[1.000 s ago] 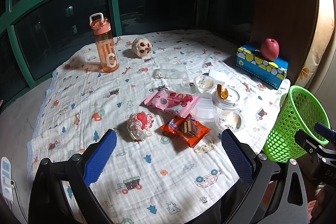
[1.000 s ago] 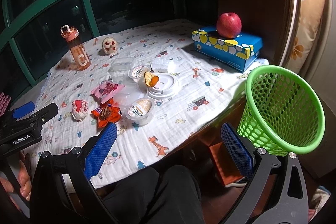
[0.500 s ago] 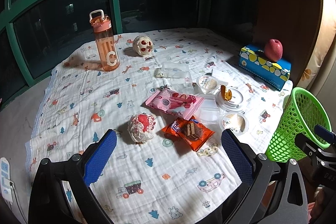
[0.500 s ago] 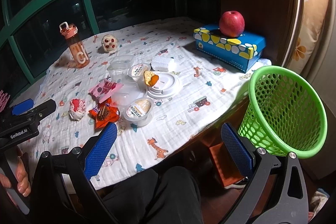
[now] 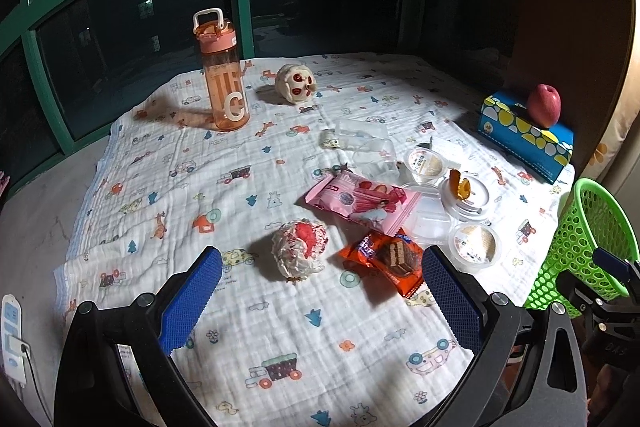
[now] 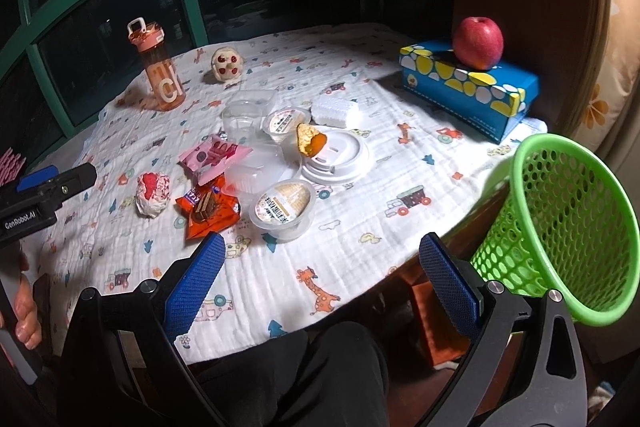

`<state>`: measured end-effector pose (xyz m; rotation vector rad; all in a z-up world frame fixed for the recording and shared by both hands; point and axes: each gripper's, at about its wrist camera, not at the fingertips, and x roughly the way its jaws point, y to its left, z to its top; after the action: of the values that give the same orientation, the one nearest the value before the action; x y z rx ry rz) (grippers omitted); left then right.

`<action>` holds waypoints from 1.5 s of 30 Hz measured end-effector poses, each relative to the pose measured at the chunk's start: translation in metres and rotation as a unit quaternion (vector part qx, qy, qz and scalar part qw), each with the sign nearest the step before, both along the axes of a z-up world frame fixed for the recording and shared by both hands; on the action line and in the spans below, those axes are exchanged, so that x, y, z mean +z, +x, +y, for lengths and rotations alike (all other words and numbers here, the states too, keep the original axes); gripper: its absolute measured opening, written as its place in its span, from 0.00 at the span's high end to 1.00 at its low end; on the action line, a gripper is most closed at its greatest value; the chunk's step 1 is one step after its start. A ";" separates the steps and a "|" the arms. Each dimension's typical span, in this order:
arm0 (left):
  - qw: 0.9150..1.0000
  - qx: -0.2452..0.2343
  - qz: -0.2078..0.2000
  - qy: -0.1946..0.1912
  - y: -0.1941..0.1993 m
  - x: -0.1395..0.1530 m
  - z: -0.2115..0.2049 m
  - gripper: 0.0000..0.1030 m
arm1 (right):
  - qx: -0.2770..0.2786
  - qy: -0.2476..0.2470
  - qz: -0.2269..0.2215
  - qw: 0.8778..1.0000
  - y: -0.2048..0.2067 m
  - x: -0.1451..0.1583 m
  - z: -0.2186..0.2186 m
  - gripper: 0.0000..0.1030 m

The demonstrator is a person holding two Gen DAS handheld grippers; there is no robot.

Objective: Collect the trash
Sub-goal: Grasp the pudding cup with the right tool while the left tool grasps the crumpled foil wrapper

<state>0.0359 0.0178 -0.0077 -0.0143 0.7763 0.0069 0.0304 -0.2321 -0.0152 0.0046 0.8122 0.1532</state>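
Both claws hang low at the near edge of the worktop, each with its blue pads spread wide and nothing between them. The left claw (image 5: 320,303) faces the litter; the right claw (image 6: 320,287) sits over the person's lap, with the green basket (image 6: 568,227) at its 3 o'clock, off the worktop's edge and tilted toward the cloth.

Nearest the left claw, at 12 o'clock, lies the crumpled wrapper (image 5: 299,251), and just beside it at 1 o'clock the orange wafer packet (image 5: 390,261). Beyond them the pink snack packet (image 5: 362,201) overlaps a clear plastic tray (image 5: 430,223), with two pudding cups (image 5: 476,243) and a white lid (image 5: 466,193) carrying an orange scrap crowded at 2 o'clock.

Risks, as I judge them: the wrappers are thin and lie flat on soft printed cloth, so closing pads may pinch the cloth and drag the whole cluster. The cups could tip if nudged. The basket looks light, so a bump could knock it off.

There is open cloth from 9 to 11 o'clock for the left claw. Farther back stand the orange bottle (image 5: 222,75) and a skull-like toy (image 5: 296,83); at far 2 o'clock, an apple (image 5: 543,105) rests on a blue tissue box (image 5: 520,135). None of these looks like trash.
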 end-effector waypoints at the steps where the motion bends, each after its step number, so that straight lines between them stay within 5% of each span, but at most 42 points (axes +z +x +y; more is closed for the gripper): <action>1: 1.000 0.001 0.002 -0.002 0.001 -0.001 0.003 0.06 | 0.004 -0.001 0.002 1.000 0.003 -0.003 0.002 0.08; 30: 0.997 0.004 0.077 -0.028 0.042 -0.058 0.043 0.06 | 0.096 -0.049 0.072 0.992 0.088 -0.083 0.047 0.27; 36: 0.995 -0.008 0.097 -0.023 0.070 -0.076 0.040 0.08 | 0.101 -0.051 0.075 0.991 0.090 -0.085 0.050 0.40; 45: 0.991 -0.009 0.129 -0.039 0.097 -0.103 0.043 0.36 | 0.090 -0.018 0.077 0.993 0.087 -0.077 0.040 0.44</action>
<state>0.1330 0.0612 -0.1107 -0.0817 1.0356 -0.0398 0.1174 -0.1924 -0.0925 -0.0932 0.9694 0.3116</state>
